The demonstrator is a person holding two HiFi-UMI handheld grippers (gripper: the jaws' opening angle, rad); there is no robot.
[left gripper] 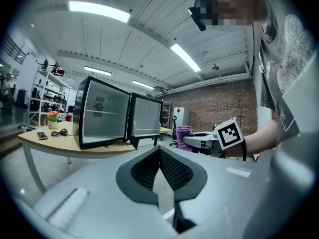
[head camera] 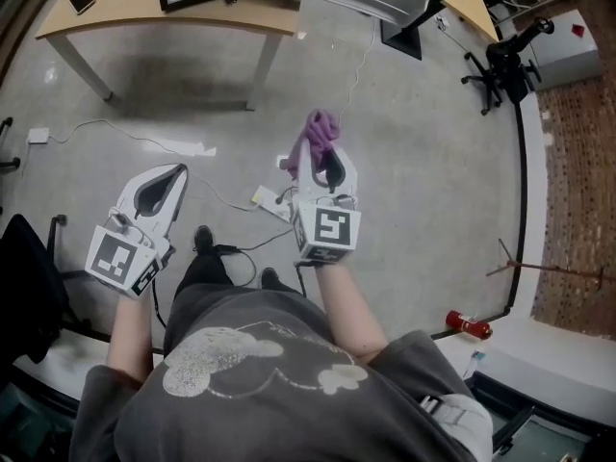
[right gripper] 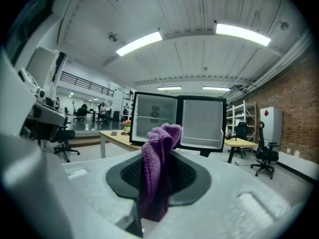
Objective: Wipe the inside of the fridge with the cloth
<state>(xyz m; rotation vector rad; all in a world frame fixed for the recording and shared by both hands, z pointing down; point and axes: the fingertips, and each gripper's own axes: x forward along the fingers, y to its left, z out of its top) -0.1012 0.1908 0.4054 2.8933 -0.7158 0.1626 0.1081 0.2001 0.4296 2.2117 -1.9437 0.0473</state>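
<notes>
Approach step. Right gripper (head camera: 322,162) jaws clamp the cloth (right gripper: 158,158); left gripper (left gripper: 160,156) jaws closed, empty. Next: reach into the far open fridge (right gripper: 154,116).

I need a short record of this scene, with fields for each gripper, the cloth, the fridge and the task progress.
left gripper: jaws together, holding nothing
right gripper: shut on the cloth
cloth: purple, sticks out past the jaw tips
fridge: stands on the table, door open
position: both grippers held over the floor, apart from the fridge
wiping: not yet begun
</notes>
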